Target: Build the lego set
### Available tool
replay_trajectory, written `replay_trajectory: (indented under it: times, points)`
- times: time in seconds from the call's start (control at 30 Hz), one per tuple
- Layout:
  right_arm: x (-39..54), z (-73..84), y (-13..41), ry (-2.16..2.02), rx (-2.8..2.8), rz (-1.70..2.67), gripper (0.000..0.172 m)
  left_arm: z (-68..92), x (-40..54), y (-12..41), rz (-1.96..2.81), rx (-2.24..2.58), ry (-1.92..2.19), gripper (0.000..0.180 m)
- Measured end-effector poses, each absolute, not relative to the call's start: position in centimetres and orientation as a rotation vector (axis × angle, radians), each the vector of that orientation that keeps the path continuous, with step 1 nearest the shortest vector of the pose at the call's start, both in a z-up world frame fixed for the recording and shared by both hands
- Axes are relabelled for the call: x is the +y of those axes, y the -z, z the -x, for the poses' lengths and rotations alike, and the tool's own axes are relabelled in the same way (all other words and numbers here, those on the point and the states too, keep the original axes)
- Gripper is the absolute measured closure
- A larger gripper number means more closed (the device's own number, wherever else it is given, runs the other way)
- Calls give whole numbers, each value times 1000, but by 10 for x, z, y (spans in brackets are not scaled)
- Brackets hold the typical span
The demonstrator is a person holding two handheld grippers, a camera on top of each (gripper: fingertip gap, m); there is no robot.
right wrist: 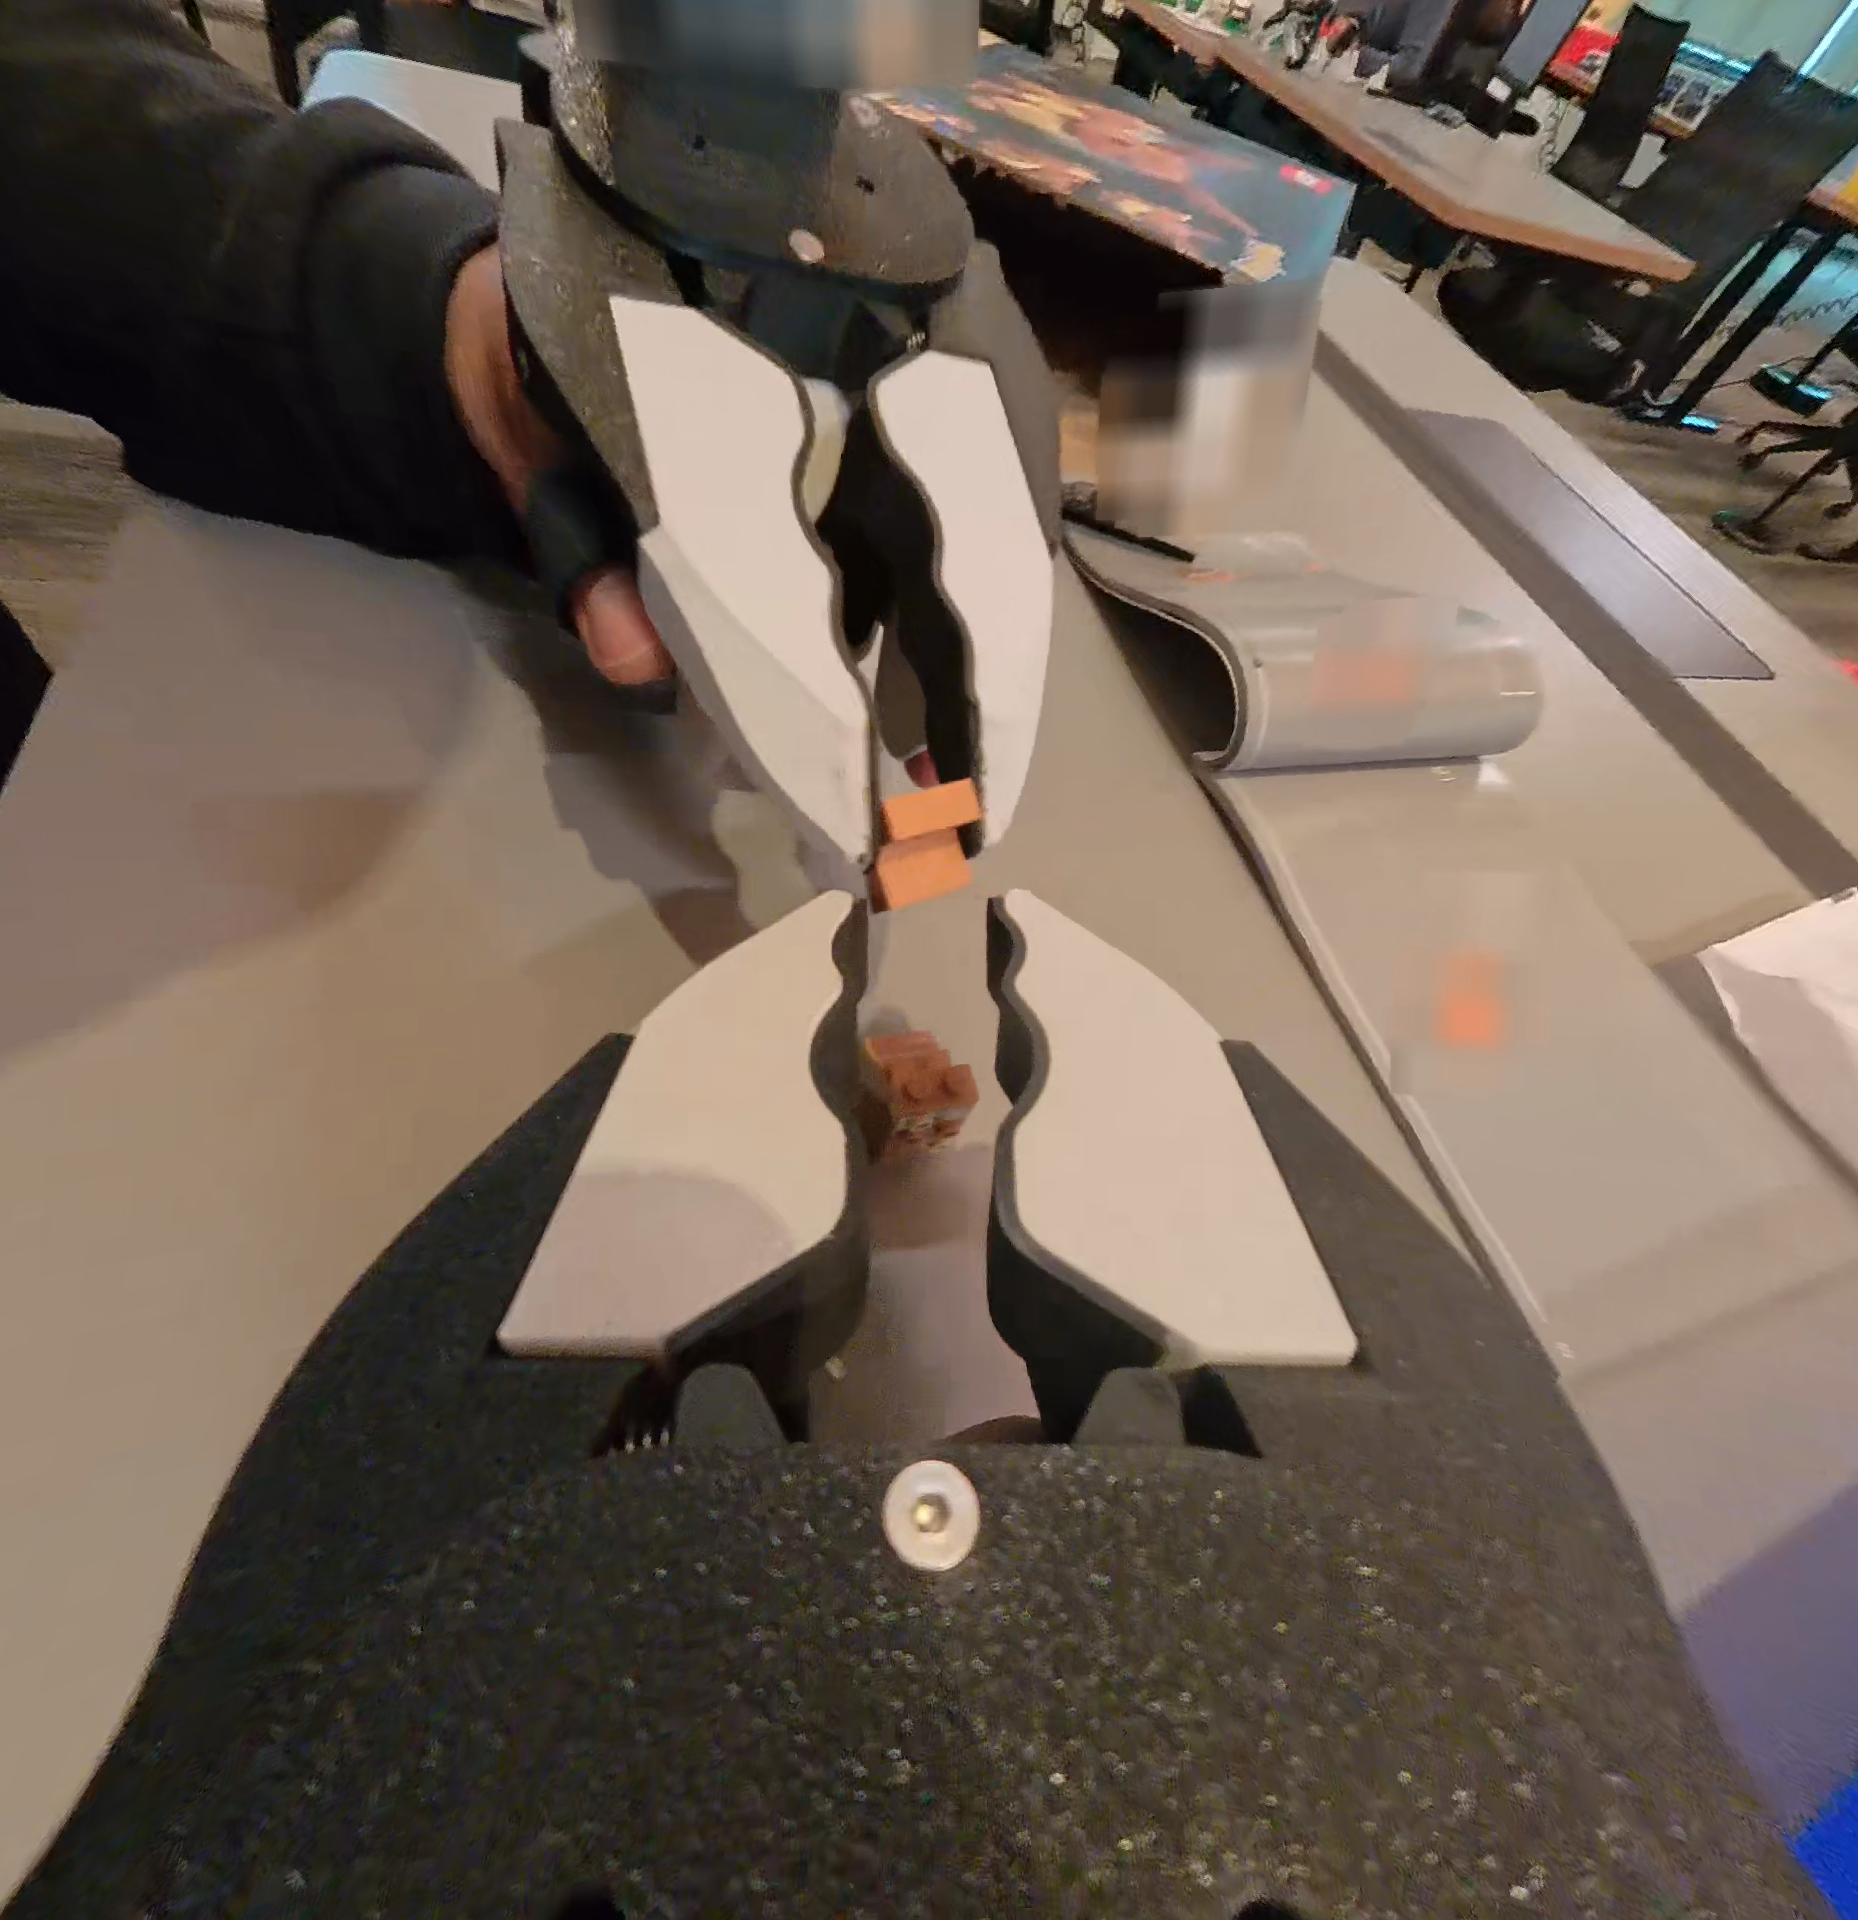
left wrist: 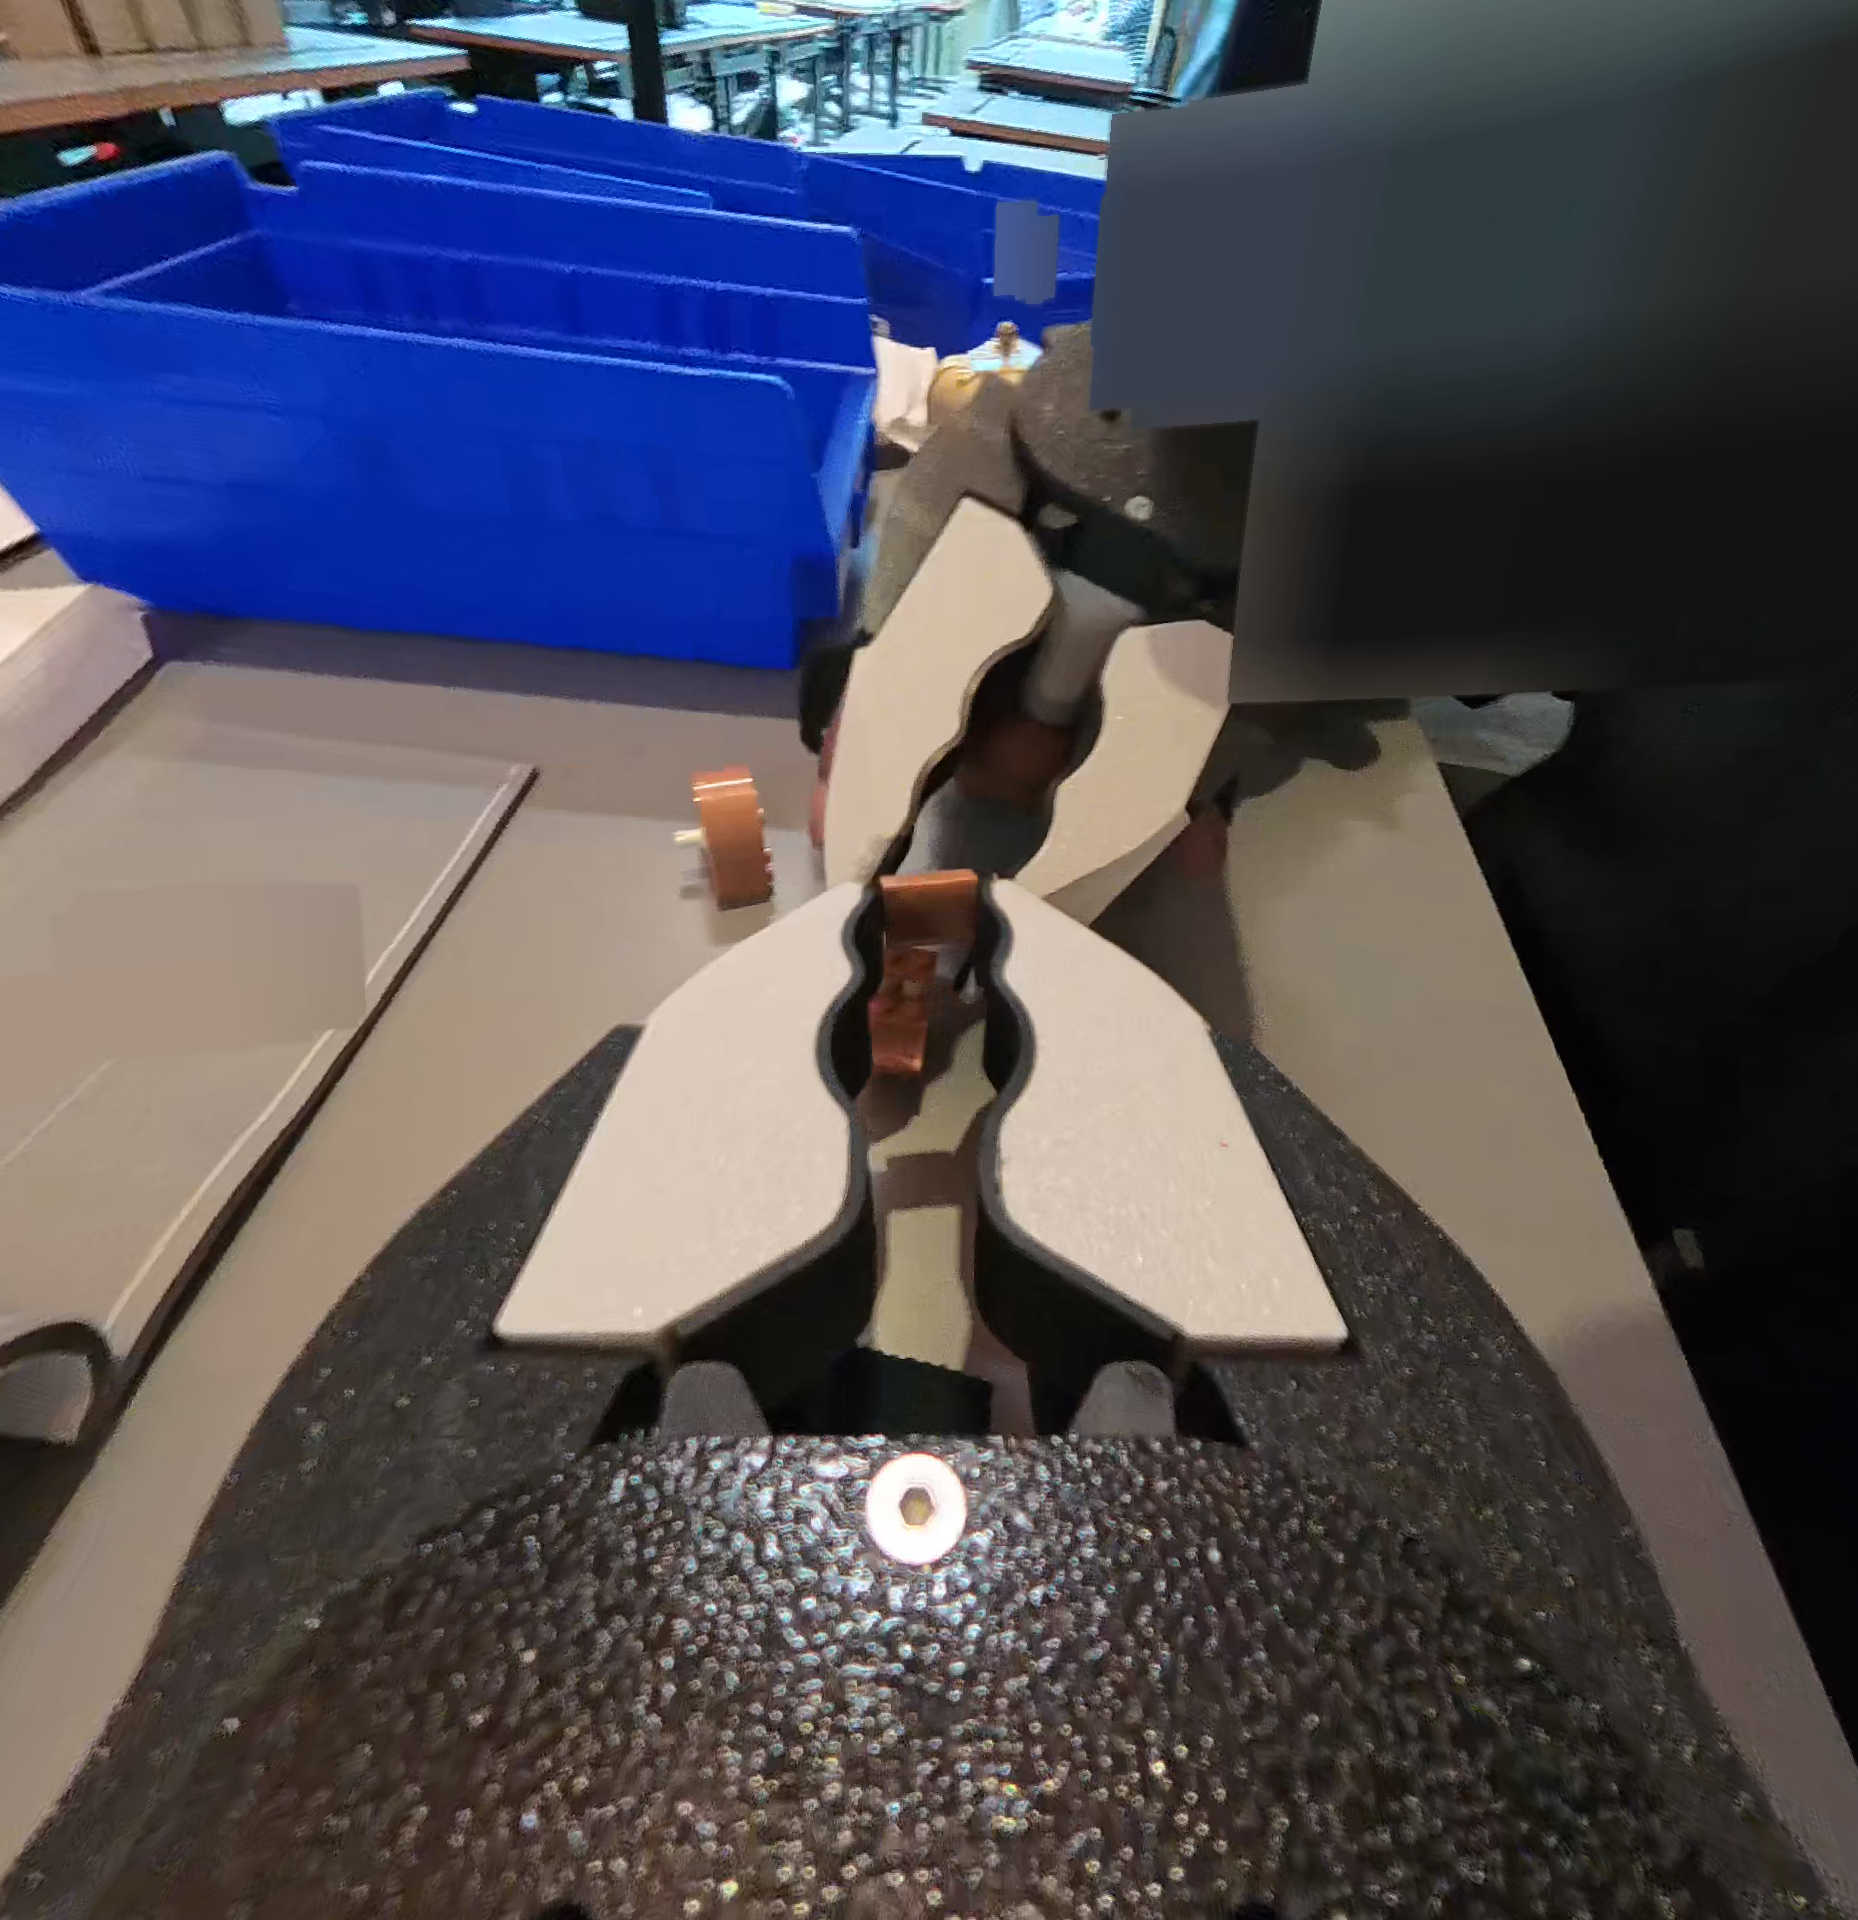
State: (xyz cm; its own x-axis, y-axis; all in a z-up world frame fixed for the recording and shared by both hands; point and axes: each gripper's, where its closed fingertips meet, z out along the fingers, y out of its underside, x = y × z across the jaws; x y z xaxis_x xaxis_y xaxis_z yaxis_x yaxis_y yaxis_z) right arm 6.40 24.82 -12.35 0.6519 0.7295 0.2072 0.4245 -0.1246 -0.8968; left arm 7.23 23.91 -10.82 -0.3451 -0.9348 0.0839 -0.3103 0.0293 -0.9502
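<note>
Small orange-brown plastic brick assembly [right wrist: 923,844] sits clamped between the left hand-held gripper [left wrist: 927,891] fingertips, above the grey tabletop [left wrist: 592,987]. Right hand-held gripper [right wrist: 925,914] faces it tip to tip, jaws apart, gripping nothing. Second brown brick cluster [right wrist: 917,1091] lies on the tabletop beneath. Blue plastic bins [left wrist: 437,468] behind.

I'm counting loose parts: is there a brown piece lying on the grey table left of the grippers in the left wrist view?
Yes, a round brown piece lies on the grey table, apart from both grippers.
</note>
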Motion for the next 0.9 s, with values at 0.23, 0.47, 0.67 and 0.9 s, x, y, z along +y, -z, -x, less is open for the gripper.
replay_trajectory:
  times: [0.23,0.47,0.67,0.9]
  points:
    - [241,-57,126,-391,-972,1744,154,-68,228,110,1157,1813,1308,164]
    - [251,-66,120,-344,-870,1761,154,-73,240,107,1222,1691,1329,164]
    - [252,-67,126,-272,-897,1771,154,-74,239,111,1218,1700,1315,164]
    - [254,-70,125,-217,-901,1764,154,-75,239,110,1207,1691,1301,161]
